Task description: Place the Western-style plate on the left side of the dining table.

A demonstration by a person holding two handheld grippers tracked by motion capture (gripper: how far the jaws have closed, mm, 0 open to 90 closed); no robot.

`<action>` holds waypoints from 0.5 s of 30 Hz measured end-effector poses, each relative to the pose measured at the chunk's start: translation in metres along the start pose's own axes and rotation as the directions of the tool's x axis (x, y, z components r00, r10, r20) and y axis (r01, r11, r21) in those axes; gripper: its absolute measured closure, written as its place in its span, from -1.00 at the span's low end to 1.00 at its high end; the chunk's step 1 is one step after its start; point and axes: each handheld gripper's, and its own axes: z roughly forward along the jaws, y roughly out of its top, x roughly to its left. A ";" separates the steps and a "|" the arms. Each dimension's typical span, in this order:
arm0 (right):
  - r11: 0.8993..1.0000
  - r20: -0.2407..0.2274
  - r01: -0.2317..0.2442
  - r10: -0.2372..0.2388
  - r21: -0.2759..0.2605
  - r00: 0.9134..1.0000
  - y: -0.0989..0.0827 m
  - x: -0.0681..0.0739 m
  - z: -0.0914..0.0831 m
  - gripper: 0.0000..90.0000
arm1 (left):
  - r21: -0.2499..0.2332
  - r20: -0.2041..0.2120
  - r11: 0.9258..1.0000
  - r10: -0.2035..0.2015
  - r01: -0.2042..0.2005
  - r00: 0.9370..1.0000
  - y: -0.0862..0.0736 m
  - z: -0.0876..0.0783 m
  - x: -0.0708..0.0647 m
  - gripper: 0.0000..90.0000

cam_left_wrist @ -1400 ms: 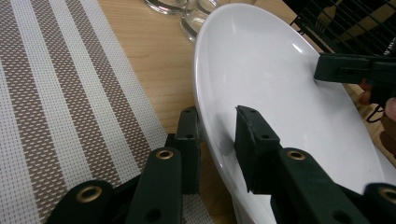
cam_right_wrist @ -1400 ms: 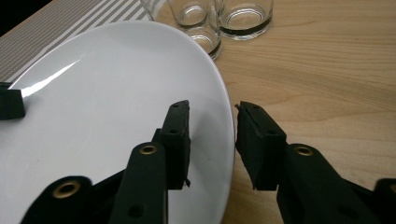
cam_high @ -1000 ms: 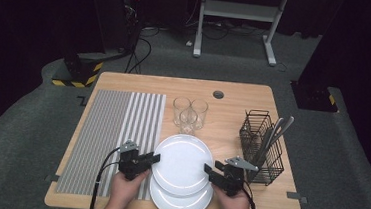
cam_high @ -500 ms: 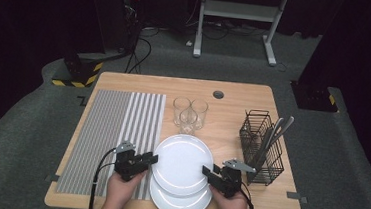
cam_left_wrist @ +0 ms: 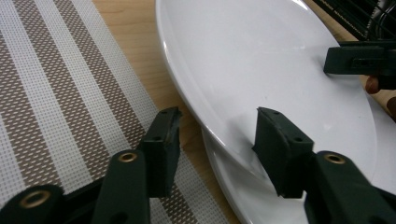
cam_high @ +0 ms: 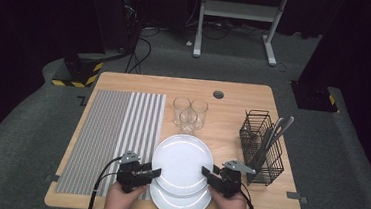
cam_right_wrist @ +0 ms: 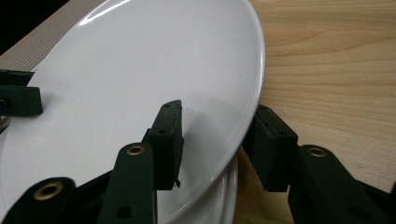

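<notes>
Jaws of the left tool [cam_high: 154,172] have just been opening, the right tool's [cam_high: 206,171] closing; both pairs stand apart astride the rim of the top plate [cam_high: 181,159], which overlaps the lower plate [cam_high: 180,205], seemingly set down

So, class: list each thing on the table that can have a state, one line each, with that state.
Top plate: empty, its rim between the jaws of both hand-held grippers, shifted off-centre on the lower plate.
Lower plate: flat on the table, partly covered.
Glasses: upright, empty, clustered.
Wire basket: upright, holding cutlery.
Placemat: flat, bare.
</notes>
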 end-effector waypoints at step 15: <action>1.000 -0.004 -0.020 0.020 -0.007 1.000 0.000 -0.001 0.001 0.30 | -0.013 -0.027 1.000 0.017 -0.017 1.000 -0.001 0.002 -0.004 0.27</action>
